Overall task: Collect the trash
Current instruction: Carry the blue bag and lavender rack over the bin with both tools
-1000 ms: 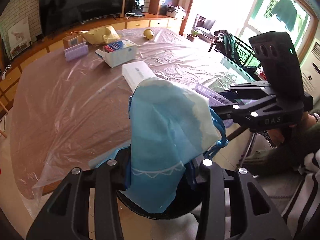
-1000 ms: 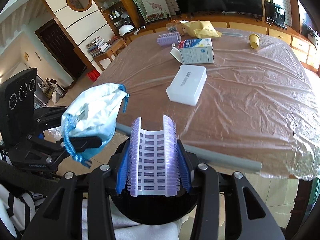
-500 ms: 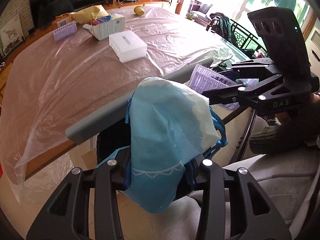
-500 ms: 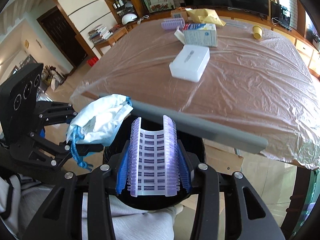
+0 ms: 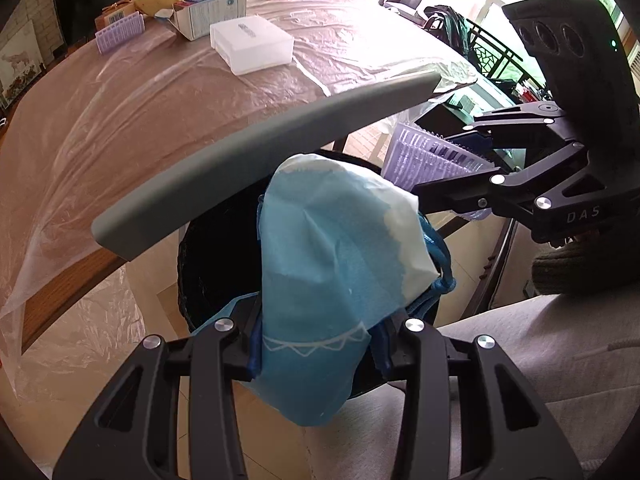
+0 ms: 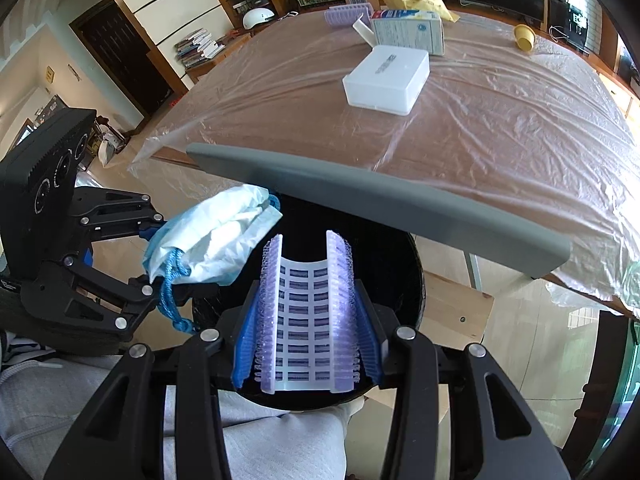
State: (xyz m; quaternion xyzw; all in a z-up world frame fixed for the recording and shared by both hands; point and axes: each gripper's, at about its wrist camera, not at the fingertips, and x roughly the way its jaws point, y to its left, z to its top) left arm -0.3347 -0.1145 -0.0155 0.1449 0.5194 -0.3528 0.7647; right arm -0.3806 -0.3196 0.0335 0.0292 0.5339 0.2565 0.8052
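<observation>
Over the black bin (image 5: 208,264), we hold both grippers pointed steeply down, each with a piece of trash between its fingers. The left gripper (image 5: 316,344) has its fingers closed on a crumpled blue-and-white drawstring pouch (image 5: 332,264), which bulges up past the fingertips and hangs a little below them; its blue cord (image 6: 172,292) dangles from the near side of those fingers in the right wrist view. The right gripper (image 6: 306,344) has its fingers closed on a lilac plastic tray (image 6: 306,312) with rows of small cells, gripped by its two raised ribbed edges so that it bows between the blue pads (image 6: 244,344). Seen from the left wrist, that tray sticks out beyond the right fingers, just right of the pouch.

The dark mouth of the bin lies directly beyond both sets of fingertips, with a grey curved bar (image 6: 380,200) crossing just past it. Farther out beyond the fingers stretches the surface (image 6: 500,128), covered in clear plastic sheeting. On it we can see a white plastic box (image 6: 386,80), a blue-and-white carton (image 6: 408,32) lying open just behind it, a second lilac tray (image 5: 120,34) to the left, a yellow padded envelope (image 6: 420,0) at the far edge and a small yellow cup (image 6: 524,38) on its side, well apart to the right. Grey-trousered legs (image 6: 260,440) of a person fill the frame beneath the fingers.
</observation>
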